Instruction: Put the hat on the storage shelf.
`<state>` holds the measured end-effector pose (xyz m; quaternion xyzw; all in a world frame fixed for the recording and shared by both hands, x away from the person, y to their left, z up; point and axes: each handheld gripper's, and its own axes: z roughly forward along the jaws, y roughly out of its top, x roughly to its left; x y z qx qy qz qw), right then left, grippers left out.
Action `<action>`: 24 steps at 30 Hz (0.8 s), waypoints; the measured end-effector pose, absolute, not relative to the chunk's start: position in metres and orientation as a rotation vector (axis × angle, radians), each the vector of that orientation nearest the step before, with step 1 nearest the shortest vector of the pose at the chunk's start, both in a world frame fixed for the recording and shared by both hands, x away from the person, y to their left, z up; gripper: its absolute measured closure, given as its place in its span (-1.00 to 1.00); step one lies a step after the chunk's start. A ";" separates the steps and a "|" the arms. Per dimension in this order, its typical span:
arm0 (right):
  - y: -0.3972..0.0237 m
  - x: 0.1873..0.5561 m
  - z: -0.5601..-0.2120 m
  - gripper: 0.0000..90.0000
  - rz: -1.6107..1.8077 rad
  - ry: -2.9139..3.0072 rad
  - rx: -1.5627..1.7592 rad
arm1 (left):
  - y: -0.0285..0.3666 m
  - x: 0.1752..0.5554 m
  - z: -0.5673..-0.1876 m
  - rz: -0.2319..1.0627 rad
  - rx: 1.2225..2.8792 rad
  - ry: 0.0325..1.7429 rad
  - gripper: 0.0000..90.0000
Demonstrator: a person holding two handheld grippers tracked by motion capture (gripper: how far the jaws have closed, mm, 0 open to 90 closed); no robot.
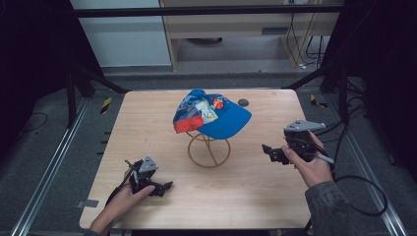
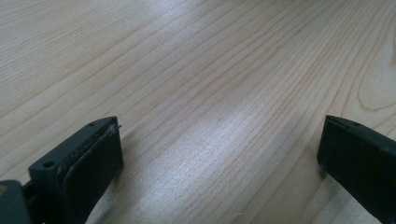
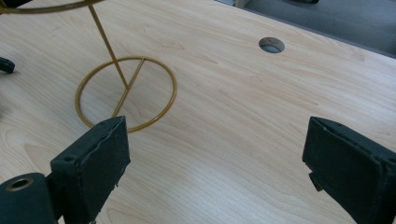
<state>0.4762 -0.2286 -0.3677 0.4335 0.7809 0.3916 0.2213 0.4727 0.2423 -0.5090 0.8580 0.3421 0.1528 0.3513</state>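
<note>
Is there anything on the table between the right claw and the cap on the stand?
Nothing visible: bare wooden table lies between the open right claw and the blue cap on its gold wire stand.

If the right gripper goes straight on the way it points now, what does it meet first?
Probably the bare table: the right gripper looks down at wood between its open jaws. The gold wire stand lies left of that line.

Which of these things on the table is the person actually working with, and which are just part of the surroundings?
In use:
- blue baseball cap with colourful patches
- gold wire stand with a ring base, carrying the cap
- left claw, open
- right claw, open

Just there:
- light wooden table
- round cable hole in the tabletop
- black cable loop on the floor
</note>
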 end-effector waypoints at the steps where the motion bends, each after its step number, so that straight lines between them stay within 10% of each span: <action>1: -0.228 0.476 -0.369 -0.83 1.076 2.159 1.192 | 0.242 0.473 -0.509 0.395 2.223 0.885 -1.00; 24: -0.208 0.471 -0.427 -0.81 1.069 2.199 1.210 | 0.242 0.473 -0.509 0.395 2.221 0.885 -1.00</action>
